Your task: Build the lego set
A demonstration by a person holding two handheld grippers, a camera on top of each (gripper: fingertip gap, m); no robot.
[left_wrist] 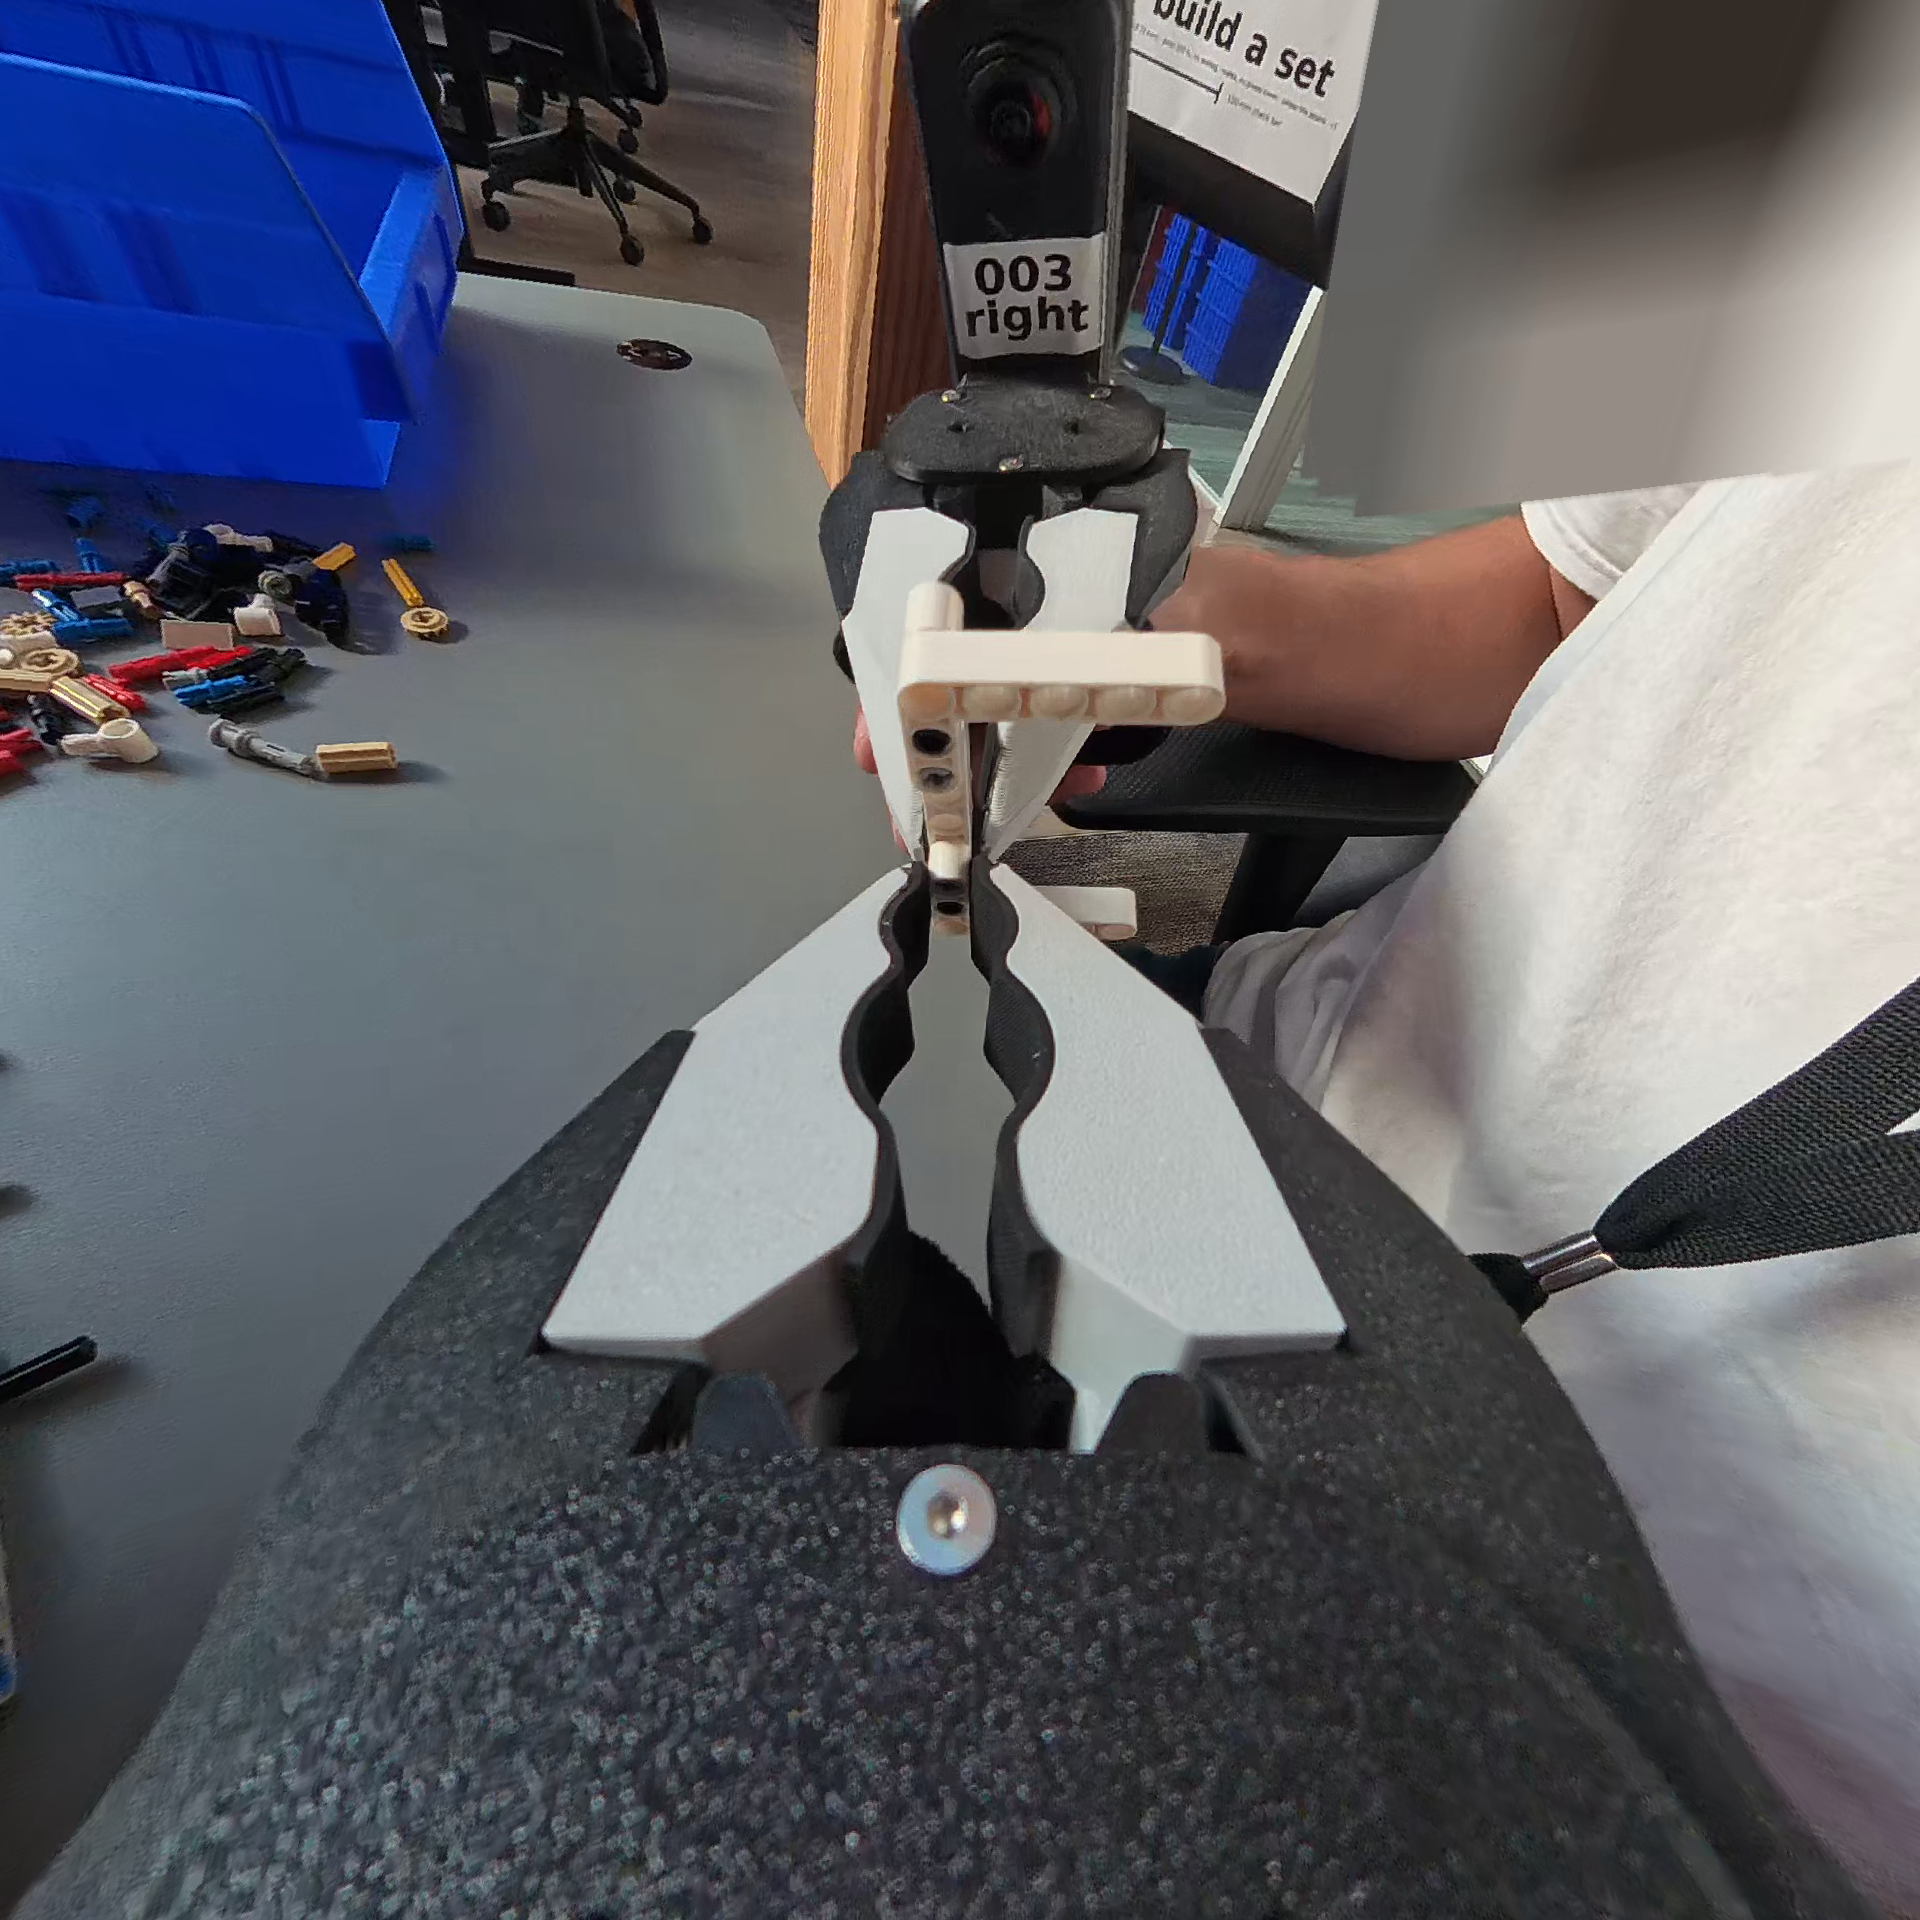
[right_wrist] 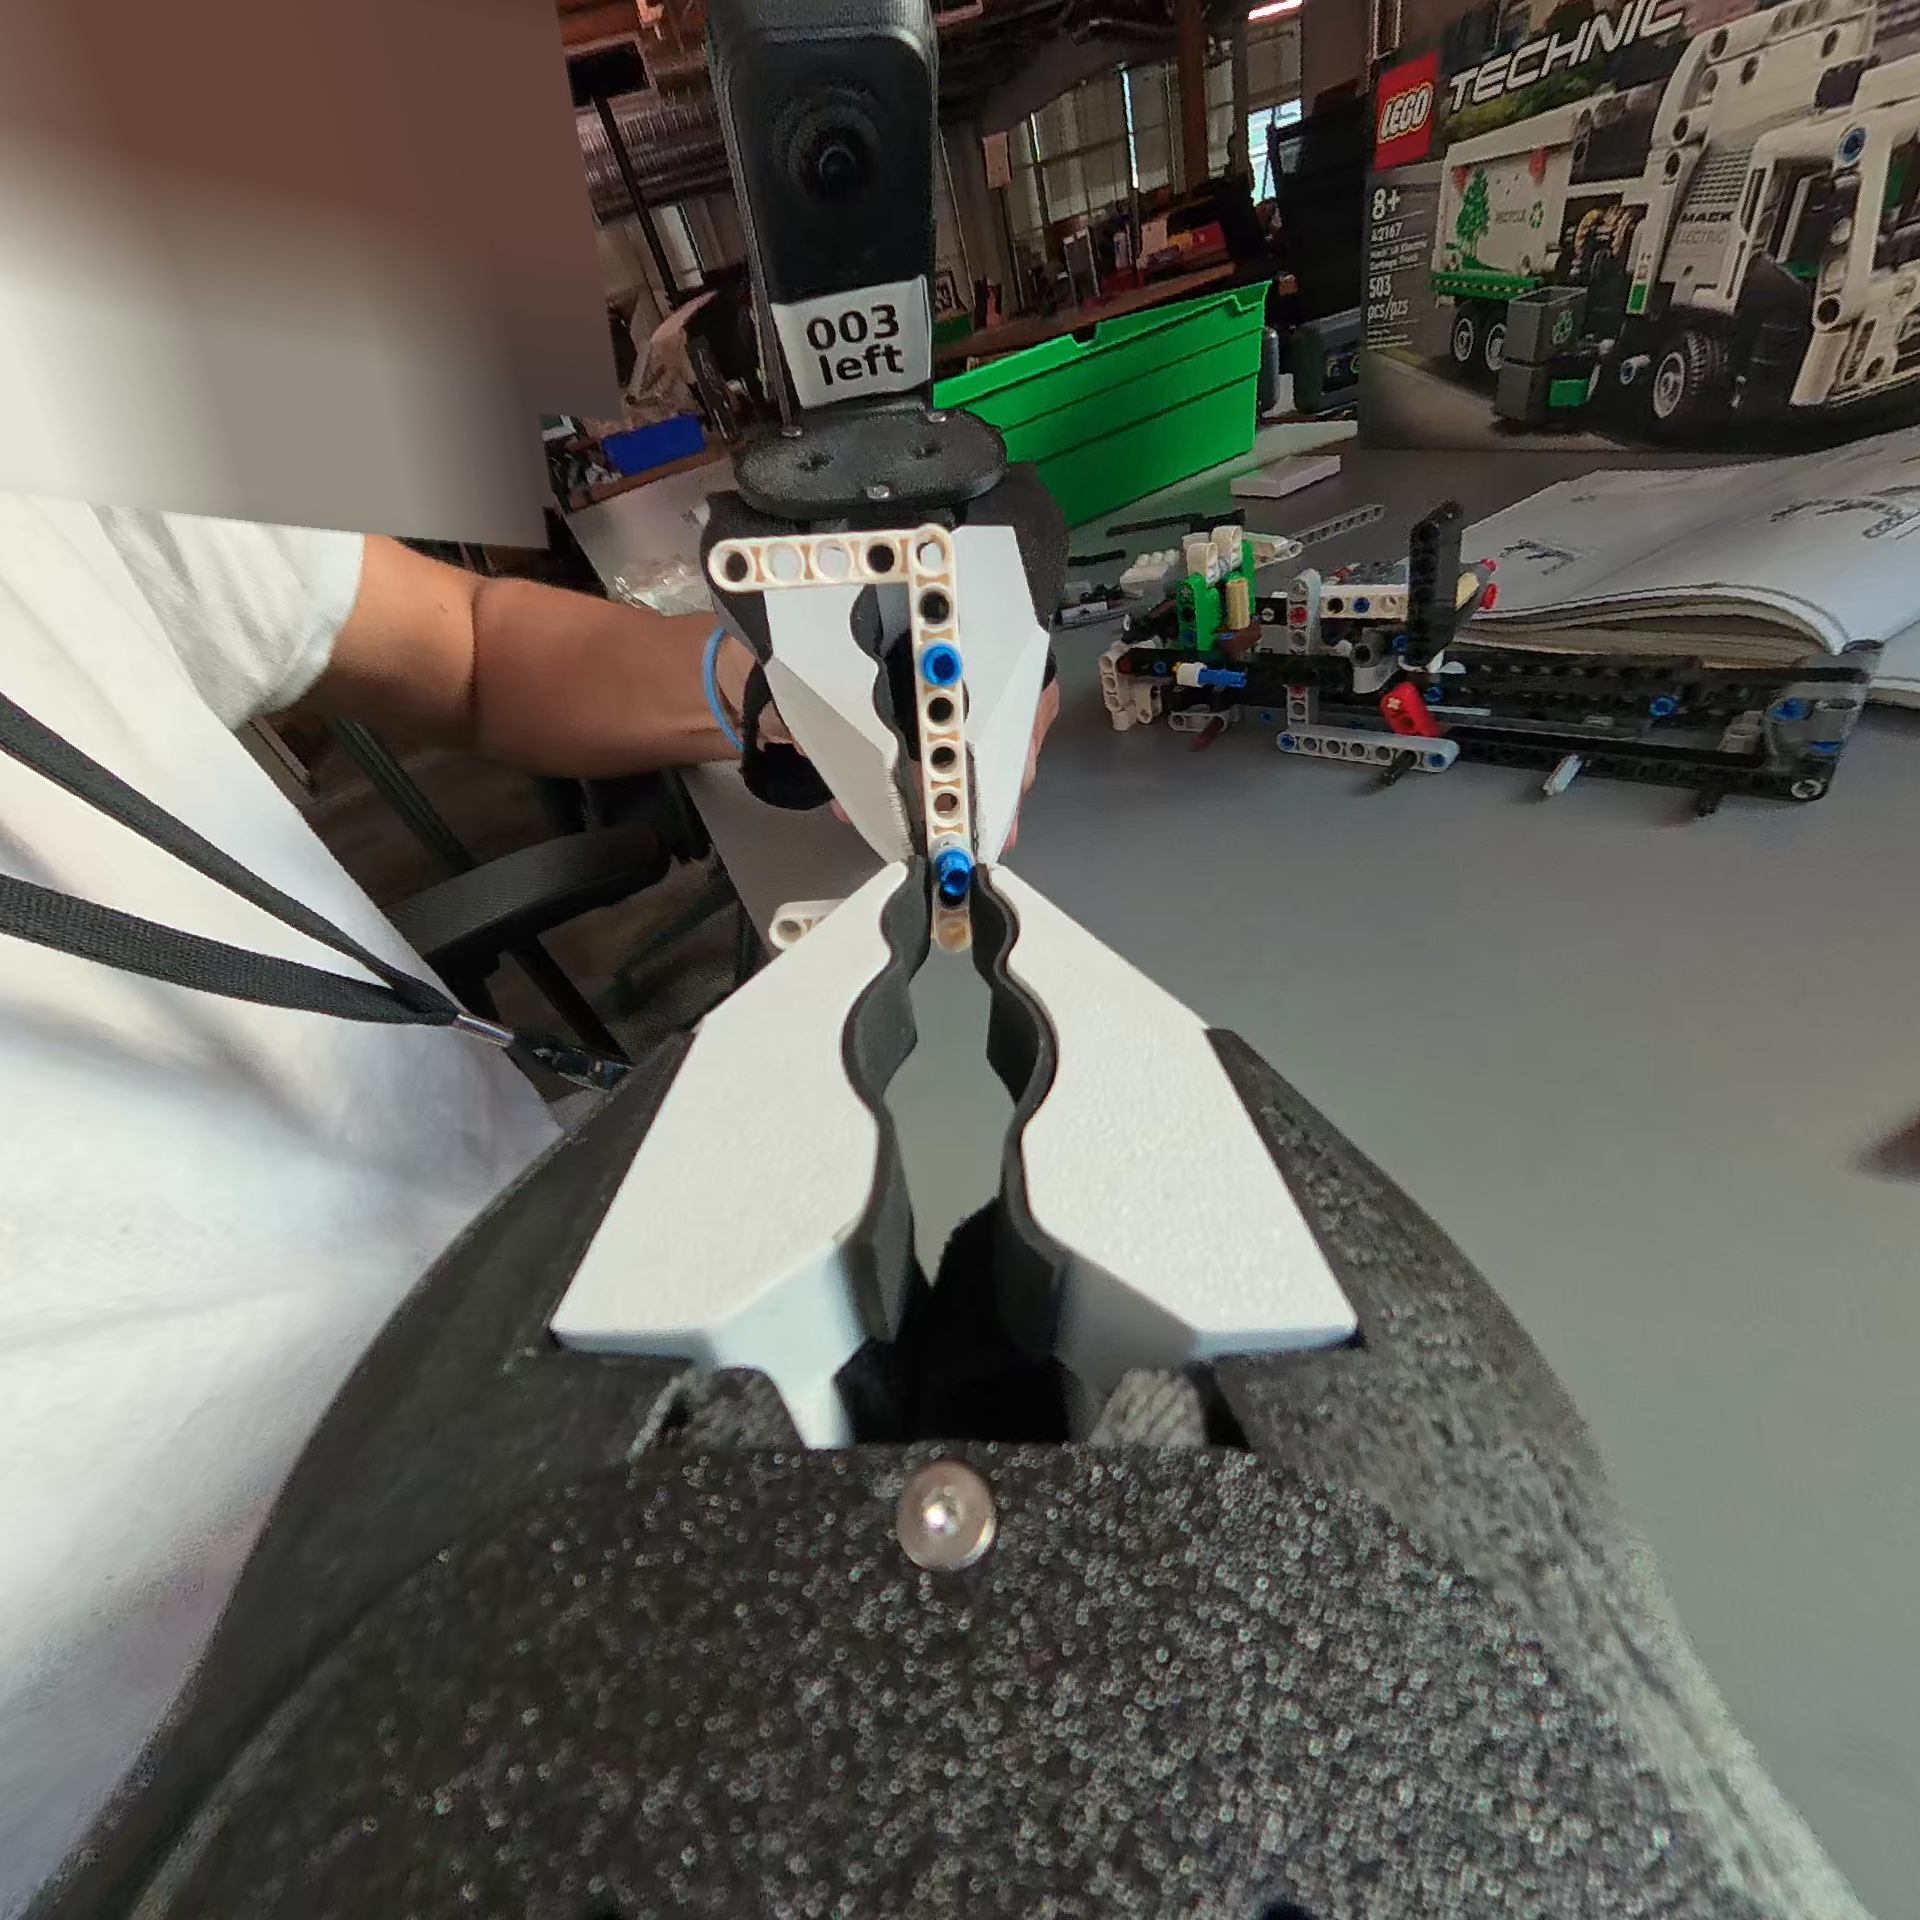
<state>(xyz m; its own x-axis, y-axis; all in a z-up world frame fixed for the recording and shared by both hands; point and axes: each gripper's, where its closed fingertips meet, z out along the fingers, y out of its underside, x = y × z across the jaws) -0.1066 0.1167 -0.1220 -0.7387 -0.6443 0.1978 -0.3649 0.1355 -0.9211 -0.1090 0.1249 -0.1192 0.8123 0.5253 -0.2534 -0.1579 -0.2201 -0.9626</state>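
A white L-shaped beam (left_wrist: 1060, 675) stands upright above the grey table (left_wrist: 520, 935), its short arm at the top. My left gripper (left_wrist: 951, 920) and my right gripper (left_wrist: 951, 836) meet tip to tip, and both are shut on the beam's lower end. In the right wrist view the beam (right_wrist: 940, 748) carries two blue pins (right_wrist: 940, 663), one of them right at the fingertips of my right gripper (right_wrist: 951, 920) and my left gripper (right_wrist: 951, 844). Another white piece (right_wrist: 800, 920) shows just behind the tips; whether it is joined to the beam is hidden.
A pile of loose pieces (left_wrist: 156, 644) lies at the left before blue bins (left_wrist: 208, 260). A half-built model (right_wrist: 1455, 686), an open instruction booklet (right_wrist: 1662, 561), the set's box (right_wrist: 1642, 208) and a green bin (right_wrist: 1122, 395) stand at the right. A person's arm (left_wrist: 1351, 644) and white shirt are close. Both grippers' tips are close together, under 4 cm apart.
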